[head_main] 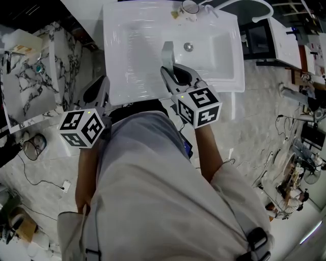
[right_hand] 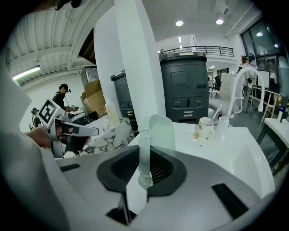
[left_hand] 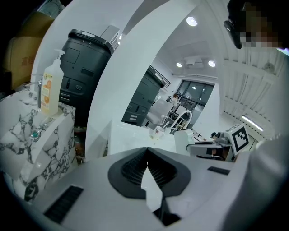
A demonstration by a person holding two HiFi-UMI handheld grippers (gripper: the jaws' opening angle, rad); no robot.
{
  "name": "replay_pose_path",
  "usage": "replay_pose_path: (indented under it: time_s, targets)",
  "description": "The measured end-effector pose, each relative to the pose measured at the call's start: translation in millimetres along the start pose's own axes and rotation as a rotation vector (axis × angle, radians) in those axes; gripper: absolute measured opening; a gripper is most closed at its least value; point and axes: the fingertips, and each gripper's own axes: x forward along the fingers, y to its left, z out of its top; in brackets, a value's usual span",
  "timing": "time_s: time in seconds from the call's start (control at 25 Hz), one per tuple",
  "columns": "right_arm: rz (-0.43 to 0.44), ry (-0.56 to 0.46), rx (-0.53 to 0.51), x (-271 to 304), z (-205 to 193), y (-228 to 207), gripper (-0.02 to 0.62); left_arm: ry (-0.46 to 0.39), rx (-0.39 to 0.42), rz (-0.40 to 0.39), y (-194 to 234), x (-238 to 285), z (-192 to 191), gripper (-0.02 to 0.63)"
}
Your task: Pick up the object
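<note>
My right gripper (head_main: 171, 73) is over the near edge of the white sink (head_main: 127, 56), shut on a pale flat plastic object (head_main: 167, 51) that sticks up past its fingertips. In the right gripper view the object (right_hand: 157, 131) shows as a thin stem with a rounded, pale green blade, with the stem pinched between the jaws of the right gripper (right_hand: 143, 168). My left gripper (head_main: 100, 87) hovers at the sink's left front corner. In its own view the left gripper (left_hand: 147, 153) is shut with nothing between its fingers. It also sees the right gripper (left_hand: 216, 147) carrying the object (left_hand: 182, 141).
A white cup (head_main: 190, 7) with a toothbrush stands at the sink's back edge, beside a faucet. The drain (head_main: 188, 47) lies in the basin. A marble-patterned cabinet (head_main: 35, 86) stands to the left, with a soap bottle (left_hand: 49, 88) on it. Cables trail over the floor.
</note>
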Motion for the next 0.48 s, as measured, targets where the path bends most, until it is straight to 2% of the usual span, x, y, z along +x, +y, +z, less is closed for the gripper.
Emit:
replay_pose_path:
  time_s: [0.48]
  targets:
    - [-0.001, -0.053, 0.045, -10.4, 2.1, 2.7, 0.064, -0.01, 0.024, 0.038, 2.5, -5.1, -0.9, 0.001]
